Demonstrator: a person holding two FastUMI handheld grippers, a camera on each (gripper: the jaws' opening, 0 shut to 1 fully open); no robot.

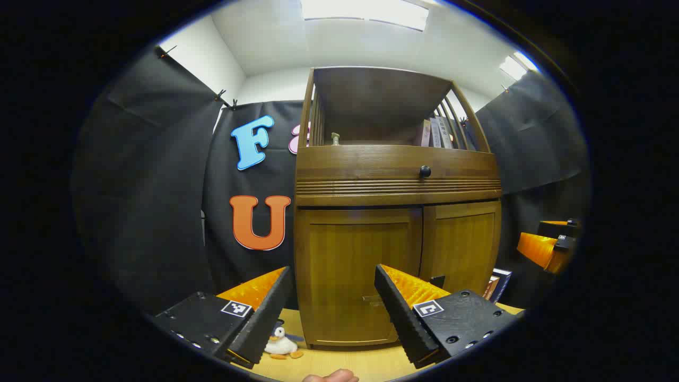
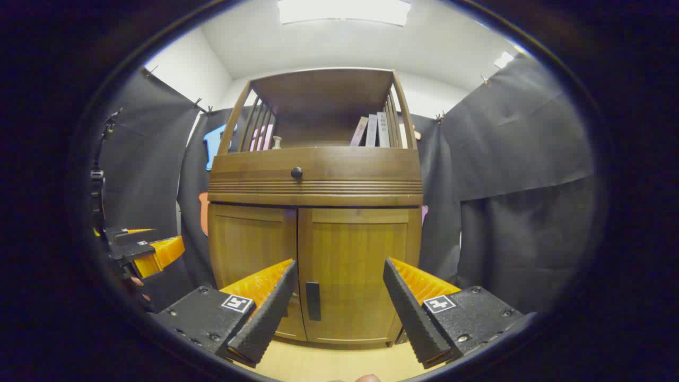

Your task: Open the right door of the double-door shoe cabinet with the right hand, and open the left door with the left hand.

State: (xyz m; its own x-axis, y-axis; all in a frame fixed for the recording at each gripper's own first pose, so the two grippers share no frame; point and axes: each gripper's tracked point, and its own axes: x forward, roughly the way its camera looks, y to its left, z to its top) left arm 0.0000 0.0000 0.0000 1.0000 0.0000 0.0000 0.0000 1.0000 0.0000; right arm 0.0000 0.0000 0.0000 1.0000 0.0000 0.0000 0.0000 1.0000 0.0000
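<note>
Right now I am holding both tongs spread wide and empty in front of the brown wooden double-door shoe cabinet [image 1: 395,212], which is standing on the pale wooden floor [image 1: 350,361] with both doors shut. My left gripper [image 1: 333,305] is facing the left door [image 1: 358,270]; my right gripper [image 2: 339,302] is facing the right door [image 2: 355,270], whose dark upright handle [image 2: 313,301] is showing between my fingers. The left gripper view is giving me a small white toy duck [image 1: 281,346] on the floor by the cabinet's left corner and some books [image 1: 496,284] leaning at its right side, partly cut off behind my right finger. There the left door's handle is mostly hidden behind that finger too. Both views are showing the black round drawer knob [image 2: 296,173] and the books on the open shelf [image 2: 371,130]. The small object at the shelf's left [image 1: 335,139] is too tiny to make out.
</note>
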